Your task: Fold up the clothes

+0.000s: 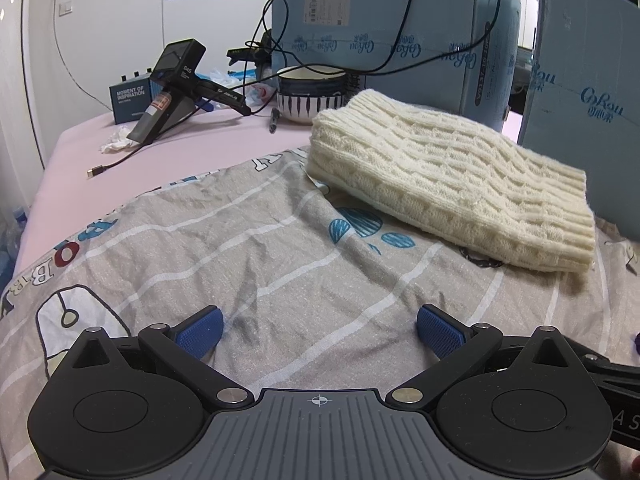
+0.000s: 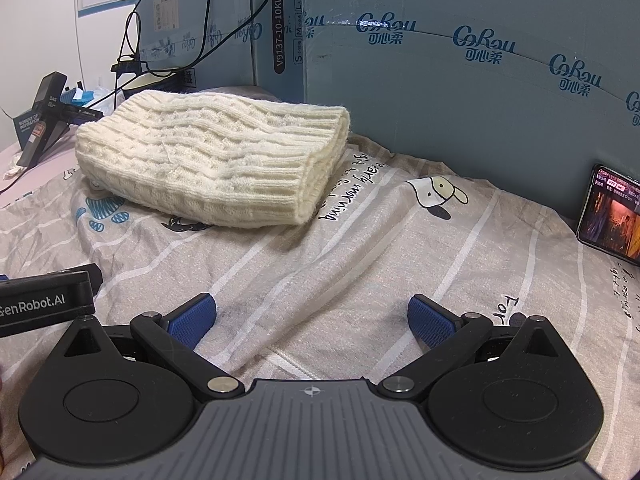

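The cream knit sweater [image 1: 448, 176] lies folded into a thick bundle on the printed sheet [image 1: 256, 248] covering the worktop, at about one o'clock from the left tool [image 1: 319, 330] and eleven o'clock from the right tool [image 2: 311, 322]. Both tools hover low over the sheet with their blue pads spread wide and nothing held. The fold looks finished, though its far edge is hidden, so I judge the step in hand is squaring the bundle or leaving it. To do that well, approach from each short end, keep the pads flat, and press lightly so the ribbed hem [image 2: 316, 184] layers stay stacked, clear of the blue cartons [image 2: 440, 92] behind.
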`<state>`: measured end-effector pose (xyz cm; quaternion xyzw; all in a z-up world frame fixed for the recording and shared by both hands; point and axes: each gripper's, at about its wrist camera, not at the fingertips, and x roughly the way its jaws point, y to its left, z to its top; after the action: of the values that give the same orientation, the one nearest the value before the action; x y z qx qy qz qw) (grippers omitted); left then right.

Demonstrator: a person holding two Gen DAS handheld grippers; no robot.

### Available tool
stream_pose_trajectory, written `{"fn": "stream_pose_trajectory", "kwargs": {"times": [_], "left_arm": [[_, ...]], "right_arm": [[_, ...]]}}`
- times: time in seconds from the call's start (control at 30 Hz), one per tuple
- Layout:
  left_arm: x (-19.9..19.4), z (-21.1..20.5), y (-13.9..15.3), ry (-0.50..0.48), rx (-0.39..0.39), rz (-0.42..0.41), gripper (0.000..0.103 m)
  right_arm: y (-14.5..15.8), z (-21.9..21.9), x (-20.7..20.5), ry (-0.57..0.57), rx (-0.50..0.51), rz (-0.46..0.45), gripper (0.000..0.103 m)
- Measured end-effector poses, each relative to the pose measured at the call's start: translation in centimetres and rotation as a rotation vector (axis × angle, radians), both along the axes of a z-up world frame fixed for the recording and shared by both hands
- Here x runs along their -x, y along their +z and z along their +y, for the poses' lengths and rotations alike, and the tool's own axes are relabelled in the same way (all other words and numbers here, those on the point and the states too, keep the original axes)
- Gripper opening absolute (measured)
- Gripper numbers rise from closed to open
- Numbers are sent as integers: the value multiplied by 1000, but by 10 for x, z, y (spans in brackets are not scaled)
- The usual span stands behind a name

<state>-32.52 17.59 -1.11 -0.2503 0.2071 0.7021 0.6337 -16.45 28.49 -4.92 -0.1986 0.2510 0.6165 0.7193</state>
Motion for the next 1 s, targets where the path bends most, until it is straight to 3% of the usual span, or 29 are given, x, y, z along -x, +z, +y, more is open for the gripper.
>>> {"fn": "stream_pose_trajectory", "kwargs": {"times": [0.43, 1.0], "left_arm": [[-2, -17, 12, -9, -138, 4, 103], [-3, -16, 11, -15, -138, 6, 103]], "right_arm": [[14, -22, 7, -7, -154, -49, 103], [14, -22, 6, 10, -151, -36, 103]]}}
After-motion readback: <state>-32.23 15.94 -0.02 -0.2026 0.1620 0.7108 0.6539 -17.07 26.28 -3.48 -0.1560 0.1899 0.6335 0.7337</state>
